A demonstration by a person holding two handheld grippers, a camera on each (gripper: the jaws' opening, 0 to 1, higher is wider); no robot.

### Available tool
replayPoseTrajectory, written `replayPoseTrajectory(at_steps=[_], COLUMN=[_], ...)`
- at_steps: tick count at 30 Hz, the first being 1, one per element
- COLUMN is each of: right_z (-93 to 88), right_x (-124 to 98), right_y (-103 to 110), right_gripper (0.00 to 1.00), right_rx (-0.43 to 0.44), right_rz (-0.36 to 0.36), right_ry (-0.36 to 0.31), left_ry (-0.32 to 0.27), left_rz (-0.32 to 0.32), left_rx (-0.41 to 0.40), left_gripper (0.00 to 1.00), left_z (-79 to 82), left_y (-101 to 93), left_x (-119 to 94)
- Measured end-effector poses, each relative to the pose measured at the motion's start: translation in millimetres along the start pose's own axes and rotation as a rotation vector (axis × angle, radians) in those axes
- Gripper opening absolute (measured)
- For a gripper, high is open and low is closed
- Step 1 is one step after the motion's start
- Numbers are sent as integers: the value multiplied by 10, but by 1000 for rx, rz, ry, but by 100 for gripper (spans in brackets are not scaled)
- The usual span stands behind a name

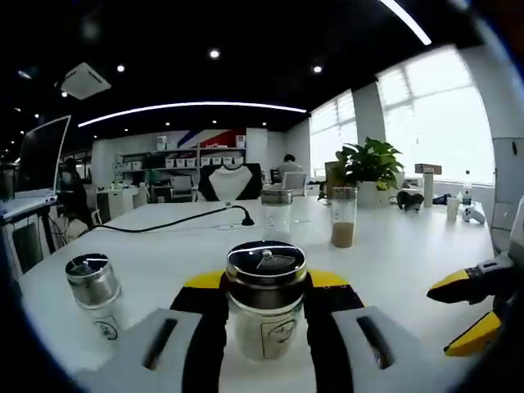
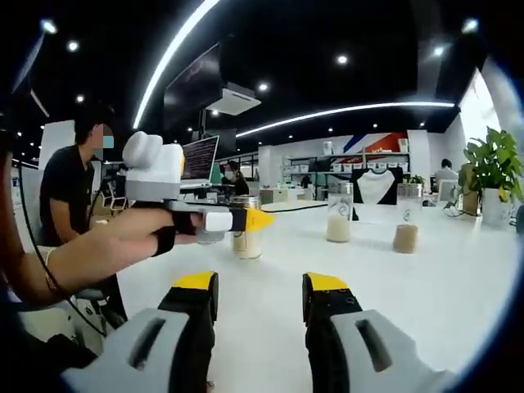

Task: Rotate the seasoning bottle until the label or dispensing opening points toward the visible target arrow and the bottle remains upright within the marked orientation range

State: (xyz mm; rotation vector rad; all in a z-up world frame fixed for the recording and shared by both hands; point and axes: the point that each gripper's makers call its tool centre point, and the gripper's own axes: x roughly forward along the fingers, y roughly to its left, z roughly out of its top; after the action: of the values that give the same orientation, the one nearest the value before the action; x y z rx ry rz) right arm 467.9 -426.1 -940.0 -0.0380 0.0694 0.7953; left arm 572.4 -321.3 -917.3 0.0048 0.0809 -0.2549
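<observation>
The seasoning bottle (image 1: 266, 323) is clear glass with a pale filling, a small printed label facing me and a black-and-metal lid. It stands upright on the white table (image 1: 393, 254). My left gripper (image 1: 266, 282) has its yellow-tipped jaws pressed on both sides of it. In the right gripper view this gripper (image 2: 254, 221) is held by a hand at the left, around the same bottle (image 2: 246, 244). My right gripper (image 2: 260, 286) stands open over bare table, nothing between its jaws. Its yellow tips (image 1: 467, 307) enter the left gripper view at the right edge.
A second metal-lidded bottle (image 1: 94, 291) stands close on the left. Two more jars (image 1: 277, 211) (image 1: 344, 219) stand farther back, and a black cable (image 1: 180, 223) runs across the table. A potted plant (image 1: 372, 164) is at the far right. A seated person (image 2: 70, 192) is at the left.
</observation>
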Motion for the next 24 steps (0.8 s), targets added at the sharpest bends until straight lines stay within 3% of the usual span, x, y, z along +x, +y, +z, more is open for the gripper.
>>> replayPoseTrajectory(at_steps=[24], right_z=[-18], right_x=[-6], right_y=[-21], right_gripper=[40], right_rx=[9], right_rz=[-9], right_ry=[6], left_ry=[23], left_rz=[21], left_rx=[-41], left_gripper=[37], left_z=[-100], left_y=[230], left_x=[60])
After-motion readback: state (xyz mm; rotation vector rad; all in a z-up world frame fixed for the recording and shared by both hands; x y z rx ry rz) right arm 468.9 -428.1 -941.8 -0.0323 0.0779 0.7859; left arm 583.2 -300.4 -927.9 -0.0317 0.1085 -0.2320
